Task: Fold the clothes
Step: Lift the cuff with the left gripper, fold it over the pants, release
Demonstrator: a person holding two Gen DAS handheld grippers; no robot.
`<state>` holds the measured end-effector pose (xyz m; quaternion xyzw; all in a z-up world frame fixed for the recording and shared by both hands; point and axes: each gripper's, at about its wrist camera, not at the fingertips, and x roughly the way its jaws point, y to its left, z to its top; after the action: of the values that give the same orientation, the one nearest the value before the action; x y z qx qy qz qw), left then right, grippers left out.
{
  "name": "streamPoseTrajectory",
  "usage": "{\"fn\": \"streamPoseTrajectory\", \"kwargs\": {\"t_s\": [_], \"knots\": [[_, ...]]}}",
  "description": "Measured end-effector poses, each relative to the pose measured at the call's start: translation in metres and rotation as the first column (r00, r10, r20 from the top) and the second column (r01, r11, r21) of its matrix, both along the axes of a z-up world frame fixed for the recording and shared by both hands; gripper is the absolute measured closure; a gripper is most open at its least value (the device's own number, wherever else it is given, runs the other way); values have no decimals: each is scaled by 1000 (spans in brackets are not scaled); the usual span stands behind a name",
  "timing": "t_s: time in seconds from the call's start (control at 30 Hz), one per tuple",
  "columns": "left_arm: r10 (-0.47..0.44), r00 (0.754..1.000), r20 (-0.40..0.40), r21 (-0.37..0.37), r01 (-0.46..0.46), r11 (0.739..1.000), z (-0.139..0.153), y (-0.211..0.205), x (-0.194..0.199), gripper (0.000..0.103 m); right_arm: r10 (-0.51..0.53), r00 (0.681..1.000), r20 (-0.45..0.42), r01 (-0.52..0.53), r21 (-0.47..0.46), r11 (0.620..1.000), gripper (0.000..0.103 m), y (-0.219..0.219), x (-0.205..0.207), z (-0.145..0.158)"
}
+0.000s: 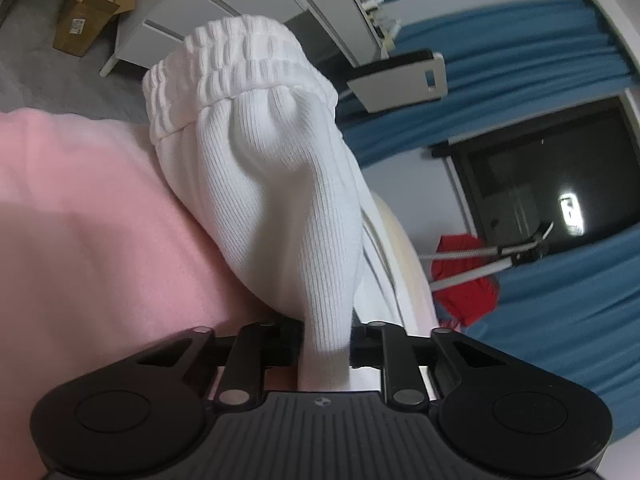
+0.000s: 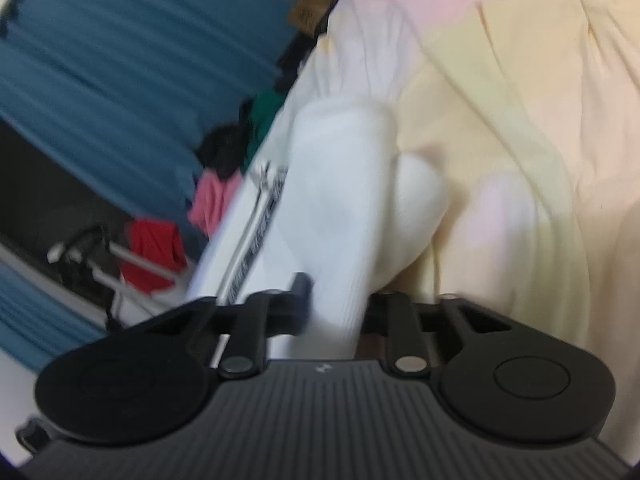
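A white ribbed garment (image 1: 260, 184) with a gathered elastic waistband is pinched between the closed jaws of the left gripper (image 1: 326, 344) and is seen raised above a pink blanket (image 1: 80, 220). In the blurred right wrist view, white ribbed fabric (image 2: 336, 216) is likewise clamped in the closed right gripper (image 2: 334, 312), beside a pale yellow sheet (image 2: 500, 140); whether it is the same garment cannot be told. Blue curtains (image 1: 520, 72), a dark window (image 1: 540, 172) and a red cloth (image 1: 464, 276) on a metal rack are seen behind, and a cardboard box (image 1: 92, 4) stands on the grey floor.
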<state>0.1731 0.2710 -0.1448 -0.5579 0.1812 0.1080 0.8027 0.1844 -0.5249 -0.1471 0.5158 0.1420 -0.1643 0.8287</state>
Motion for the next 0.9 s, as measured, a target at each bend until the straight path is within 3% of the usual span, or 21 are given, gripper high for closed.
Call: {"fn": "streamPoseTrajectory", "kwargs": {"t_s": [0.07,0.27,0.33,0.53,0.7,0.9], "knots": [[15,1000,14,-1,-15,1000,4,-1,-5,89,-16,1000,24,17,-14,1000,89,-1,1,7],[19,999,47,-5,-19,1000,19,4,-33,92,1,997,78,2,-46,999,91,3,-19,40],[0,998,58,19,-1,1000,29,4,-53,92,9,998,59,-7,-42,999,91,4,-31,47],[-34,997,69,66,29,997,66,7,-106,92,7,1000,-4,-6,125,992,91,-13,-89,51],[-52,999,-12,78,53,996,82,14,-151,91,-12,1000,-13,14,144,990,91,-22,-136,58],[-72,986,-148,83,85,993,73,16,-175,87,15,997,-81,2,213,977,91,-34,-163,24]]}}
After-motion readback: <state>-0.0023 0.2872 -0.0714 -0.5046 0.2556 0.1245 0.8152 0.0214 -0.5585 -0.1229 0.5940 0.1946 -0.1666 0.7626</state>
